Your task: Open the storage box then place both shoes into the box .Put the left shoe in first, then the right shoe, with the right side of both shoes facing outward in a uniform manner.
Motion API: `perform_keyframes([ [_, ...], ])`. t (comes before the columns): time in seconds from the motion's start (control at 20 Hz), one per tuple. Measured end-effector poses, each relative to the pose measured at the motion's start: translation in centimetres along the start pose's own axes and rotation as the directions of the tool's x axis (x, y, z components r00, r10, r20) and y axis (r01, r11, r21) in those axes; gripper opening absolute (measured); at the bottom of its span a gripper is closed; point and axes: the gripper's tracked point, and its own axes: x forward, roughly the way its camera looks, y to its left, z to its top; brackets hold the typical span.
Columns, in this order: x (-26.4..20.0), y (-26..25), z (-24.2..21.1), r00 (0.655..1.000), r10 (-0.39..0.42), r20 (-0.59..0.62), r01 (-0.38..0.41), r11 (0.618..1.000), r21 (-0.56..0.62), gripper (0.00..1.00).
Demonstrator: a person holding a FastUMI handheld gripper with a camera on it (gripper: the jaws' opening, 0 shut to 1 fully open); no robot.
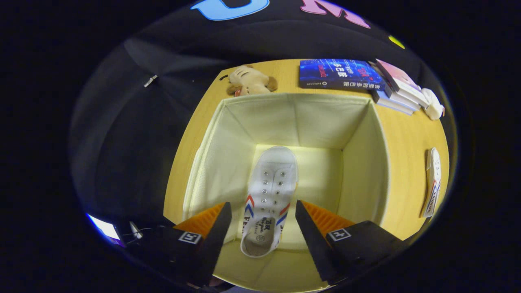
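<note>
- While I hovered over the open box, one shoe lay on its floor, toe away from me.
- My gripper was spread wide, holding nothing.
- Second shoe waited on the table, right of the box.
- Books and plush toy sat beyond.

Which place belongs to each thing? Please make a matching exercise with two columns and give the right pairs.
Things:
1. white shoe
2. second shoe
3. plush toy
4. blue book

Places:
A. on the table, beyond the box's far left corner
B. lying on the table, right of the storage box
C. inside the box, between the open fingers of the gripper
D. beside the book stack

Pairs: 1-C, 2-B, 3-A, 4-D
</note>
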Motion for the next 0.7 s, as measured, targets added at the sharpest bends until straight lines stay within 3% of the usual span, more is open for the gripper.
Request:
perform_keyframes([
  [0.4, -10.3, -5.7, 1.5, 0.984, -0.028, 0.173, 0.039, 0.997, -0.06, 0.99],
  [0.7, -15.4, -16.8, 1.5, 0.955, -0.164, 0.248, 0.194, 0.976, -0.1, 0.99],
])
